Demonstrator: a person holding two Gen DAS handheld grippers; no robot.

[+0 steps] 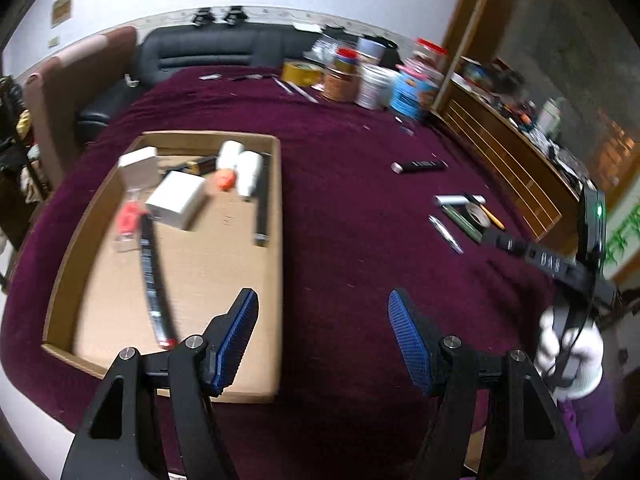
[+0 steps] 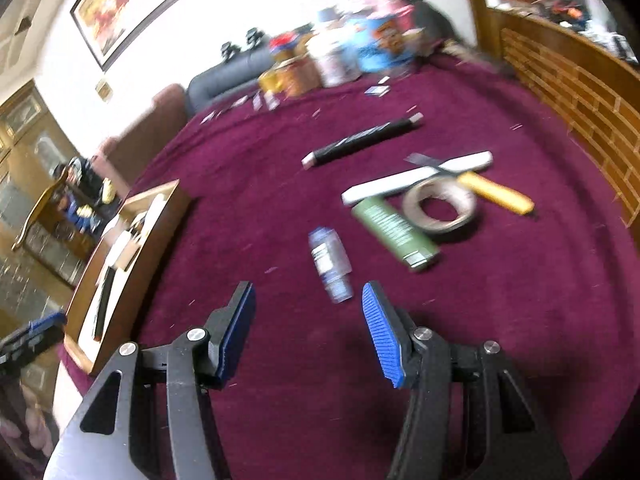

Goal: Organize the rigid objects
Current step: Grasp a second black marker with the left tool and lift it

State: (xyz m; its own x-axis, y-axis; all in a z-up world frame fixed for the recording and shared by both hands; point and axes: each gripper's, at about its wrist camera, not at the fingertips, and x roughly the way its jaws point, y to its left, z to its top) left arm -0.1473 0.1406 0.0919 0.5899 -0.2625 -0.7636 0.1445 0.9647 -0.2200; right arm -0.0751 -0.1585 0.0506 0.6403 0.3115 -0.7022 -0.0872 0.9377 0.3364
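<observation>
1. Hovering over the maroon-covered worktop [image 1: 340,184], the left gripper [image 1: 322,336] has its blue-padded fingers [image 1: 240,336] spread apart with nothing between them.
2. Ahead of its left finger lies the cardboard tray [image 1: 276,264]; that finger overlaps the tray's near right corner in the left wrist view.
3. Inside the tray, farther ahead, sit a white box [image 1: 176,204], two white bottles [image 1: 244,168], an orange item [image 1: 224,180], a red packet [image 1: 128,220] and a long black bar [image 1: 154,280].
4. The right gripper [image 2: 308,332] also stands with fingers [image 2: 382,340] parted and empty above the cloth.
5. Just ahead of them, between the fingertips, lies a clear small bottle [image 2: 330,264] on its side, not touched.
6. Beyond the right finger lie a green tube [image 2: 394,234], a tape roll [image 2: 440,206], a white bar [image 2: 416,178] and a yellow-handled tool [image 2: 496,192].
7. Farther ahead rests a black stick [image 2: 360,142].
8. Jars and tins [image 1: 372,76] crowd the worktop's far edge.
</observation>
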